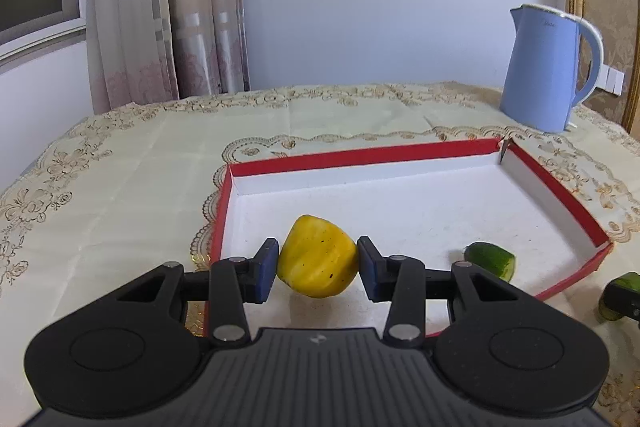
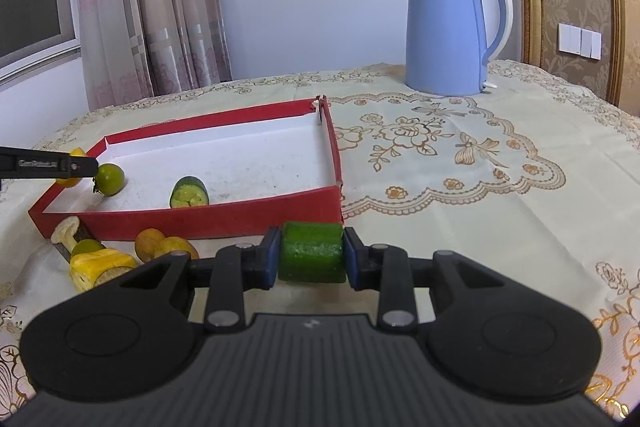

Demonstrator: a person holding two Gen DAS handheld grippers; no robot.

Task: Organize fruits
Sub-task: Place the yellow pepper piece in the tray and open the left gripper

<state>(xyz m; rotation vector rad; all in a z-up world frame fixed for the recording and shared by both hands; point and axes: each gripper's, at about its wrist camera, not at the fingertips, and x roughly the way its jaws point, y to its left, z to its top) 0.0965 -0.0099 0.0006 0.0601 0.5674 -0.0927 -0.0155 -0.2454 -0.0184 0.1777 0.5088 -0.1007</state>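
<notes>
The left tool (image 1: 318, 263) is clamped on a yellow fruit piece (image 1: 318, 257), its blue pads pressing both sides, held over the near part of the red tray (image 1: 560, 183). The fruit looks smooth and lopsided; with so little pad contact it could twist out and drop, or bounce off the tray's white floor if let go from this height. Just right of this tool, inside the tray, lies a green piece (image 1: 494, 259); a careless release could knock it.

The right tool (image 2: 311, 253) is closed on a green chunk (image 2: 311, 251), on the near side of the tray's front wall. Carried forward too low, it could catch that wall and shove the light tray across the tabletop (image 2: 480, 187).

Left of this tool, loose fruit (image 2: 102, 265) lies outside the tray. Farther left, a small green fruit (image 2: 110, 179) sits in the tray close beside the other tool's arm, and may be nudged.

Beyond, a blue kettle (image 2: 444, 31) stands well clear.
</notes>
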